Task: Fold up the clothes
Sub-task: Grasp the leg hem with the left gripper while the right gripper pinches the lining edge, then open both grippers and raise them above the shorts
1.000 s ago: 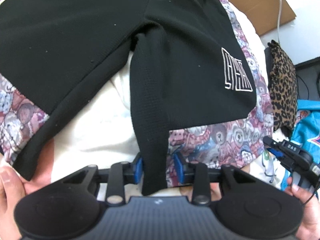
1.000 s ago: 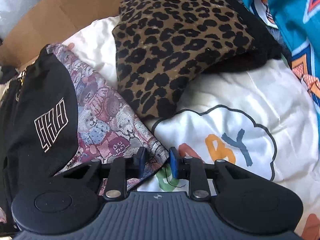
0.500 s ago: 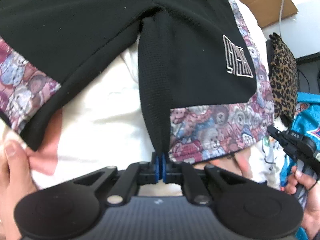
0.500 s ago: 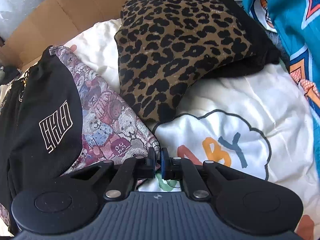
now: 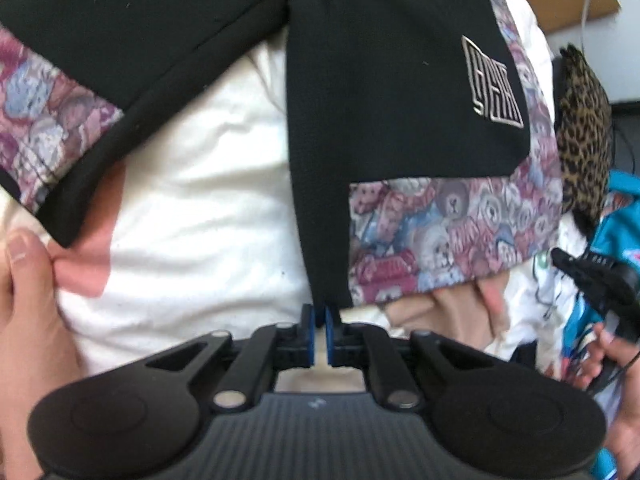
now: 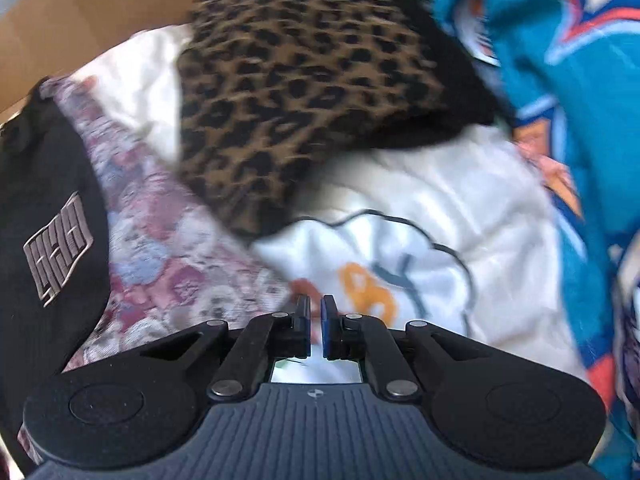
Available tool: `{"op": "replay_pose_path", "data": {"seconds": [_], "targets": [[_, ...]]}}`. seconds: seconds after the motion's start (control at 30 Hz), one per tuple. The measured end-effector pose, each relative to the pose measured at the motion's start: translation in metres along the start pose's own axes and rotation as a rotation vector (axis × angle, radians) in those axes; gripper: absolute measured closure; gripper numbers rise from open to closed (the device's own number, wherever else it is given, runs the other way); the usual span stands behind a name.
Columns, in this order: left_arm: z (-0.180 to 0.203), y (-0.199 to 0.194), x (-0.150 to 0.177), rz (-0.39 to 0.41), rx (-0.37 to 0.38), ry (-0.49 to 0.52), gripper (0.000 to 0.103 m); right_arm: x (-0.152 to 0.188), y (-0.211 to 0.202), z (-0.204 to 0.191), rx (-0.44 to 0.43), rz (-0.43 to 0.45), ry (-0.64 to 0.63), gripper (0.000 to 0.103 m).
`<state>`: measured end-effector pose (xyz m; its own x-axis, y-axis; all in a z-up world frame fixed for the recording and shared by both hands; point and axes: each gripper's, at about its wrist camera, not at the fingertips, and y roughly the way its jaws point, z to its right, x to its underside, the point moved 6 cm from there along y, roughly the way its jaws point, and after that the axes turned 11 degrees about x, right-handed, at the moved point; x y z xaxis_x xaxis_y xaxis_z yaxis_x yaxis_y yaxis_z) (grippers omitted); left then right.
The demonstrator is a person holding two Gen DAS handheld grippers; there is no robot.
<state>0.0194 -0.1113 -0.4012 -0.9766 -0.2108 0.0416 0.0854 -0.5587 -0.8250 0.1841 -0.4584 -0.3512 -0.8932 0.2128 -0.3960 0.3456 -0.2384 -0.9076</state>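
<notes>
Because the left gripper has its blue pads pressed together on only the very tip of the inner hem of the shorts, the left wrist view suggests the thin bite could slip out once the leg is lifted. The other leg, splayed off to the left, may also drag and bunch when the cloth is pulled. The shorts lie flat on the white quilt, hems toward the camera and waist away, so their long axis runs from near to far, with the logo on the right leg.

In the right wrist view, blurred by motion, the right gripper has its pads nearly together at the outer corner of the bear-print panel; whether cloth sits between them I cannot tell. If it holds nothing, that corner would stay behind and the fold would skew. The leopard-print cushion, just beside the panel, could snag it.
</notes>
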Motion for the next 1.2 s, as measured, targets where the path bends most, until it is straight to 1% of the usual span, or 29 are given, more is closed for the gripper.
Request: {"op": "replay_pose_path", "data": {"seconds": [0.07, 0.13, 0.17, 0.2, 0.23, 0.27, 0.33, 0.4, 0.53, 0.67, 0.73, 0.83, 0.9, 1.0, 1.1, 1.2], "targets": [[0.007, -0.006, -0.001, 0.006, -0.009, 0.017, 0.091, -0.003, -0.012, 0.0, -0.004, 0.011, 0.003, 0.098], [0.014, -0.016, -0.004, 0.021, -0.01, 0.028, 0.09, -0.007, -0.027, -0.001, -0.009, 0.029, 0.0, 0.096], [0.018, -0.022, -0.005, 0.029, -0.014, 0.036, 0.086, -0.009, -0.036, -0.002, -0.018, 0.04, 0.003, 0.092], [0.022, -0.028, -0.008, 0.032, -0.021, 0.051, 0.08, -0.012, -0.045, -0.003, -0.035, 0.048, 0.015, 0.073], [0.026, -0.032, -0.009, 0.031, -0.023, 0.07, 0.075, -0.015, -0.055, -0.004, -0.052, 0.058, 0.025, 0.064], [0.031, -0.037, -0.01, 0.032, -0.024, 0.091, 0.07, -0.018, -0.066, -0.006, -0.069, 0.069, 0.032, 0.05], [0.042, -0.051, -0.015, 0.046, -0.019, 0.143, 0.067, -0.023, -0.088, -0.012, -0.103, 0.093, 0.023, 0.048], [0.052, -0.068, -0.02, 0.07, -0.02, 0.173, 0.056, -0.028, -0.111, -0.017, -0.117, 0.115, 0.011, 0.046], [0.073, -0.1, -0.033, 0.096, -0.041, 0.224, 0.052, -0.036, -0.153, -0.018, -0.141, 0.145, 0.019, 0.041], [0.093, -0.131, -0.042, 0.129, -0.019, 0.258, 0.043, -0.042, -0.19, -0.016, -0.16, 0.164, 0.025, 0.038], [0.101, -0.147, -0.046, 0.146, -0.018, 0.272, 0.042, -0.044, -0.207, -0.016, -0.167, 0.173, 0.033, 0.035], [0.112, -0.17, -0.055, 0.164, -0.016, 0.298, 0.037, -0.047, -0.233, -0.016, -0.175, 0.187, 0.047, 0.029], [0.121, -0.184, -0.061, 0.159, -0.004, 0.334, 0.03, -0.048, -0.25, -0.019, -0.2, 0.192, 0.042, 0.025], [0.132, -0.206, -0.069, 0.146, -0.021, 0.396, 0.029, -0.049, -0.272, -0.027, -0.256, 0.191, 0.015, 0.02], [0.144, -0.232, -0.078, 0.153, -0.052, 0.45, 0.028, -0.052, -0.293, -0.035, -0.281, 0.201, -0.026, 0.017], [0.157, -0.258, -0.089, 0.17, -0.059, 0.492, 0.025, -0.058, -0.316, -0.04, -0.309, 0.215, -0.04, 0.015]]}}
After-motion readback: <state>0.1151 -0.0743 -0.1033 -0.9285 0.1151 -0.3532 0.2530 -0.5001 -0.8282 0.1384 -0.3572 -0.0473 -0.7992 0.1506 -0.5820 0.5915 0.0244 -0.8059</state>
